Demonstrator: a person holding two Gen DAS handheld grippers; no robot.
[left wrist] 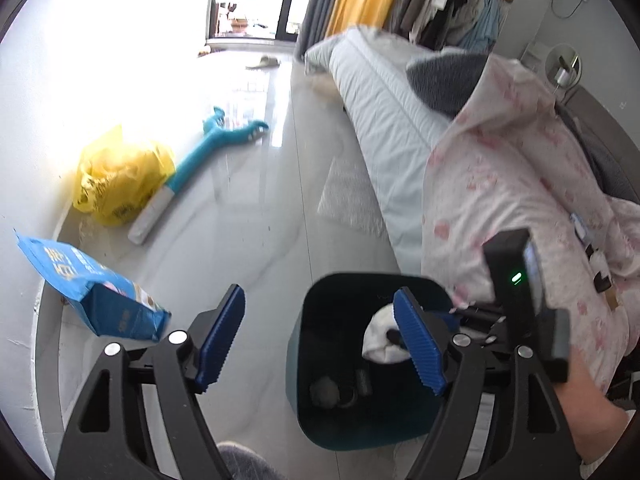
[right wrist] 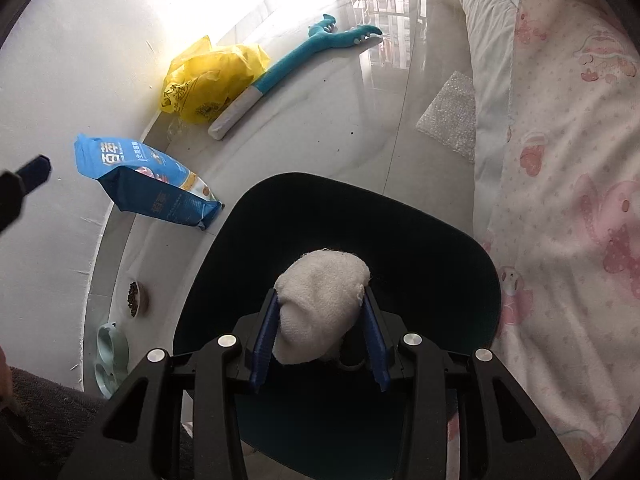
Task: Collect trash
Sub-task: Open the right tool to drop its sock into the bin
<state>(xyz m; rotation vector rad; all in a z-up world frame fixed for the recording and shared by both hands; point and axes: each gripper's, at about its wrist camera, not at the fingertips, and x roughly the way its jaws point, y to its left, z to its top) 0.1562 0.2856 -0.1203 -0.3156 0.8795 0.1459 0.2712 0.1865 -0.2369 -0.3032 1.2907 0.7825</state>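
Observation:
A dark teal trash bin (left wrist: 304, 360) (right wrist: 472, 264) stands on the floor beside the bed. My right gripper (right wrist: 320, 304) is shut on a white crumpled cloth wad (right wrist: 320, 300) and holds it over the bin's opening; the wad also shows in the left wrist view (left wrist: 380, 340). My left gripper (left wrist: 320, 336) is open and empty, above the bin's left rim. Dark items (left wrist: 326, 390) lie at the bin's bottom.
A blue pet-food bag (right wrist: 148, 184) (left wrist: 96, 292), a yellow plastic bag (right wrist: 208, 80) (left wrist: 116, 176) and a teal plush toy (right wrist: 304, 56) (left wrist: 208, 148) lie by the wall. Bubble wrap (right wrist: 452, 116) lies by the bed (right wrist: 560, 200). Pet bowls (right wrist: 116, 344) sit at lower left.

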